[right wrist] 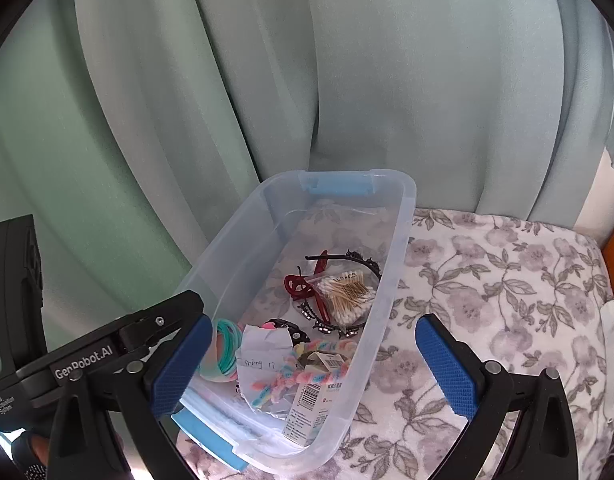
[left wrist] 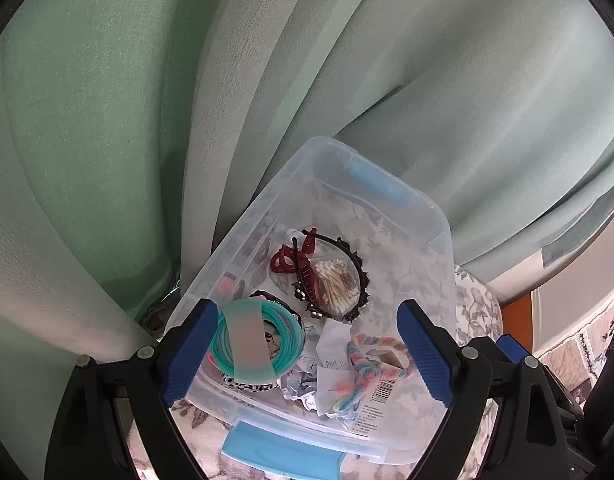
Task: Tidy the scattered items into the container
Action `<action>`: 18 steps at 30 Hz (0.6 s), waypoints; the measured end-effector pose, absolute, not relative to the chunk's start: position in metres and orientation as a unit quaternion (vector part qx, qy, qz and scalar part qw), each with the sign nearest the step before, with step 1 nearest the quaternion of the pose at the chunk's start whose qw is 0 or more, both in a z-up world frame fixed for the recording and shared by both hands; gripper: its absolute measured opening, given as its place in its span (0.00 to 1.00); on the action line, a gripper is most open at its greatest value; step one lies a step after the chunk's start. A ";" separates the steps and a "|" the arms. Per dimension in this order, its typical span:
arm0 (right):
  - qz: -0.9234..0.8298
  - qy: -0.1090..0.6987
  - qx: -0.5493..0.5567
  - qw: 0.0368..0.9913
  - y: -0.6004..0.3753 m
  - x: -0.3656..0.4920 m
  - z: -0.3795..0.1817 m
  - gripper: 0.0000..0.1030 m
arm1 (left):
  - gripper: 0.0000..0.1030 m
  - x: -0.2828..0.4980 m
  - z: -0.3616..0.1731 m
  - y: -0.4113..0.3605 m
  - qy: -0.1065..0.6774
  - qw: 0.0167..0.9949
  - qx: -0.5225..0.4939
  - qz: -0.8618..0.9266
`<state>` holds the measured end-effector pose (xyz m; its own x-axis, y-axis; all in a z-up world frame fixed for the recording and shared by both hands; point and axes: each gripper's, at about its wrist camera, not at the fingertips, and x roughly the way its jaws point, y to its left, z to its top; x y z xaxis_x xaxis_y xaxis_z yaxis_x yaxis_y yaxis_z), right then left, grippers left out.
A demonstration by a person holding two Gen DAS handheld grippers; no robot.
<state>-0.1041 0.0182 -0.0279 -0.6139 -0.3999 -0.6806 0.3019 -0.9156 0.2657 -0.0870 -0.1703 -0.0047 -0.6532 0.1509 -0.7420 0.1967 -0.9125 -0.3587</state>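
A clear plastic bin with blue latches sits on a floral bedspread. Inside lie a teal bangle stack, a bag of cotton swabs, a dark red hair claw, a black studded headband, a pastel braided hair tie on a card and paper bits. My left gripper is open and empty above the bin's near end. My right gripper is open and empty over the bin's near right rim.
Pale green curtains hang right behind the bin. The floral bedspread stretches to the right of the bin. The left gripper's black body shows at the left of the right wrist view.
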 end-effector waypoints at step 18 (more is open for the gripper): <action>-0.905 -0.092 0.385 0.154 0.061 -0.082 -0.015 1.00 | 0.89 -0.070 0.024 -0.141 0.161 -0.006 0.397 -0.904</action>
<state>-0.0816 0.0606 -0.0151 -0.6563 -0.3506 -0.6681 0.2082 -0.9353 0.2862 -0.0705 -0.1406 0.0242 -0.6854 0.1391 -0.7148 0.1159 -0.9482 -0.2956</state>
